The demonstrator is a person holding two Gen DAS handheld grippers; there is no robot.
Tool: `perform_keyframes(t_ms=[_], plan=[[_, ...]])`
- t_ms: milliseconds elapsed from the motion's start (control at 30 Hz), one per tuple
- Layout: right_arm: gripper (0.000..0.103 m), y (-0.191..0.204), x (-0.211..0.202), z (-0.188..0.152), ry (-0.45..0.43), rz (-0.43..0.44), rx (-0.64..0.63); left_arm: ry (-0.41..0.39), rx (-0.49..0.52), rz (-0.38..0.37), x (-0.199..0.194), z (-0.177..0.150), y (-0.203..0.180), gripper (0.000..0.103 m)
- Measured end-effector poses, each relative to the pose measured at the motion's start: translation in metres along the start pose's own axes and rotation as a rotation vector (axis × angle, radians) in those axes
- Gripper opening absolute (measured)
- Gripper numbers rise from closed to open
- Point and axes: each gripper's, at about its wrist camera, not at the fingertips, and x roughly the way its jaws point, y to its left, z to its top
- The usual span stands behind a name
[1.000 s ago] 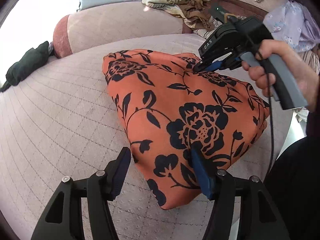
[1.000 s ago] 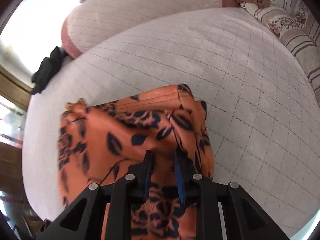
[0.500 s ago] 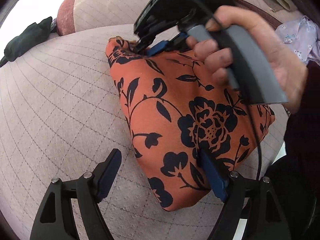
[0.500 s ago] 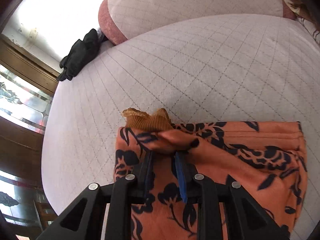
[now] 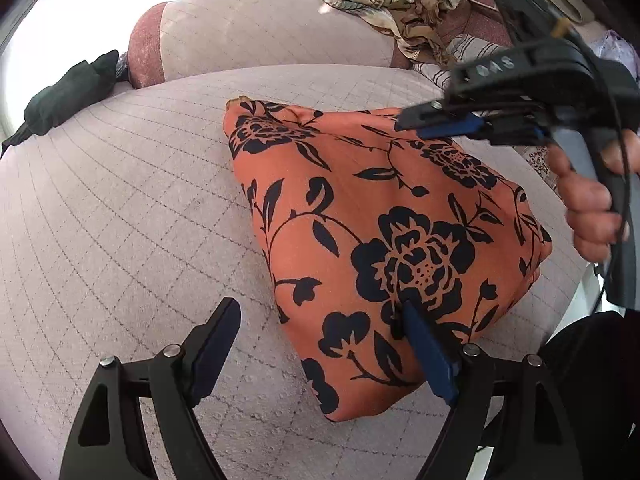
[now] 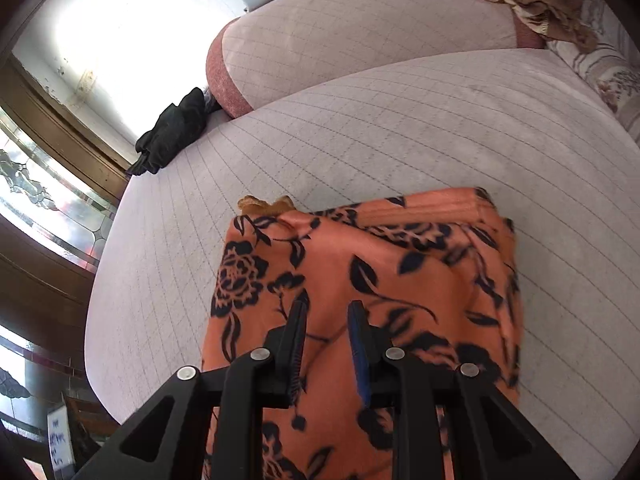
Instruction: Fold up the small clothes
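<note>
A: Where is the orange cloth (image 5: 384, 240)?

B: It lies folded on the pale quilted cushion (image 5: 120, 208), a compact wedge with black flowers printed on it. In the right wrist view the same cloth (image 6: 360, 280) shows stacked folded edges along its far side, and a small brownish bit of fabric (image 6: 264, 203) pokes out at its far left corner.

A: And the left tongs (image 5: 320, 320)?

B: Their fingers stand wide apart. One blue pad rests against the near part of the cloth; the other finger is over bare cushion, to the left of the cloth. The near left edge of the cloth lies between them, and nothing is pinched.

A: The right tongs (image 5: 408, 126)?

B: Held in a hand (image 5: 592, 208), they hover above the far right part of the cloth. From their own camera the right tongs (image 6: 326, 310) have their fingers close together with a narrow gap, and the cloth shows through that gap below them. They grip nothing that I can see.

A: What else sits around the cloth?

B: Beyond it rises a backrest cushion (image 5: 272, 36) with a reddish end. Left of that, a dark bundle (image 5: 68, 96) lies at the cushion's edge. Behind the cloth and to the right is a heap of crumpled patterned clothes (image 5: 400, 0).
</note>
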Motion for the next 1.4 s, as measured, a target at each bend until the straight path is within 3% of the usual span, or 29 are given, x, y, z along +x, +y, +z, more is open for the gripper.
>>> perform_keyframes(t_ms=[133, 300, 367, 467, 667, 800, 967, 1100, 1167, 1300, 1400], plan=[[0.026, -0.014, -0.027, -0.027, -0.009, 0.012, 0.023, -0.044, 0.005, 0.04, -0.009, 0.004, -0.005, 0.083], [0.025, -0.023, -0.011, -0.051, 0.04, -0.014, 0.029, -0.091, -0.002, 0.084, -0.021, 0.007, -0.004, 0.083], [0.025, -0.032, -0.005, -0.056, 0.034, 0.021, 0.045, -0.093, -0.009, 0.09, -0.019, 0.007, 0.001, 0.083], [0.025, -0.034, -0.01, -0.055, 0.028, 0.043, 0.046, -0.092, -0.014, 0.09, -0.018, 0.009, 0.003, 0.083], [0.025, -0.045, -0.032, -0.052, -0.069, 0.078, 0.078, -0.129, -0.015, 0.11, -0.025, 0.014, 0.008, 0.083], [0.025, -0.061, -0.014, -0.052, -0.009, 0.015, 0.123, -0.176, -0.084, 0.143, -0.028, 0.024, 0.03, 0.083], [0.025, -0.061, -0.015, -0.049, -0.023, 0.034, 0.131, -0.086, -0.054, 0.222, 0.01, 0.028, 0.034, 0.084], [0.025, -0.063, -0.031, -0.045, -0.124, 0.052, 0.159, -0.128, 0.044, 0.302, 0.006, 0.027, 0.019, 0.083], [0.025, -0.069, -0.036, -0.044, -0.165, 0.052, 0.195, -0.132, 0.026, 0.297, 0.005, 0.028, 0.022, 0.083], [0.025, -0.083, -0.01, -0.04, -0.062, 0.026, 0.253, -0.132, -0.039, 0.283, 0.005, 0.032, 0.033, 0.084], [0.025, -0.079, -0.018, -0.035, -0.105, 0.027, 0.236, -0.165, -0.054, 0.32, 0.001, 0.034, 0.035, 0.083]])
